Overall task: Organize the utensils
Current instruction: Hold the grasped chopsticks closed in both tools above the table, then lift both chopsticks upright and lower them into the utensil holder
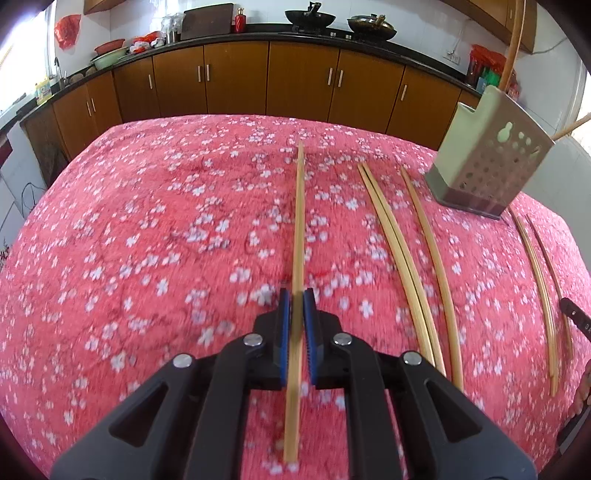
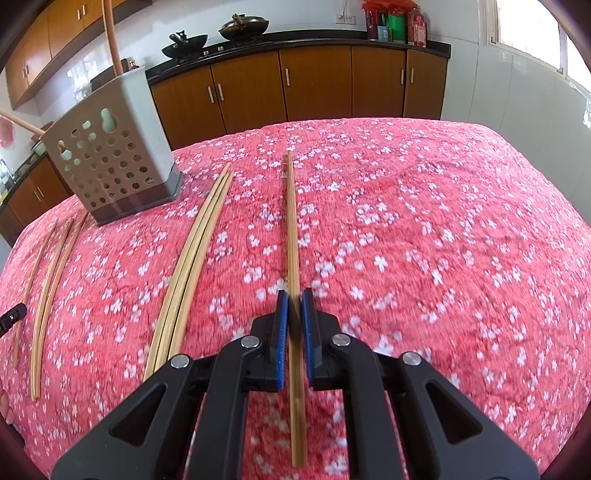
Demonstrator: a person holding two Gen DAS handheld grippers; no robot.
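So, the chopsticks. In the left wrist view one bamboo chopstick (image 1: 298,236) is pinched between the blue pads of the left gripper (image 1: 296,295), jaws nearly closed on it, and it runs straight toward 12 o'clock over the pink floral cloth (image 1: 147,221). Same deal in the right wrist view: a pair of chopsticks (image 2: 292,236) is clamped in the right gripper (image 2: 294,297), jaws narrow, pointing to 12 o'clock too. Whether the far tips rest on the cloth or hover just above it can't be told.

The perforated holder (image 1: 487,162) is seen at 2 o'clock from the left gripper, upright on the cloth, with a couple of long wooden handles sticking out of it. From the right gripper it sits at 10 o'clock instead.

Loose chopsticks are laid out on the cloth: in the left view a touching pair (image 1: 399,258) and a single (image 1: 436,266) at 1 o'clock, and two more (image 1: 539,295) at 3 o'clock. In the right view a bundle of three (image 2: 192,266) is seen at 10 o'clock.

Only the right view gets the window (image 2: 532,33) at 1 o'clock. Only the left view gets the sink corner with basins (image 1: 109,55) at 10 o'clock. The woks (image 1: 310,16) on the black counter are caught by both.

Writing: a few pale characters on the black piece at the left view's right edge, too small to be read.
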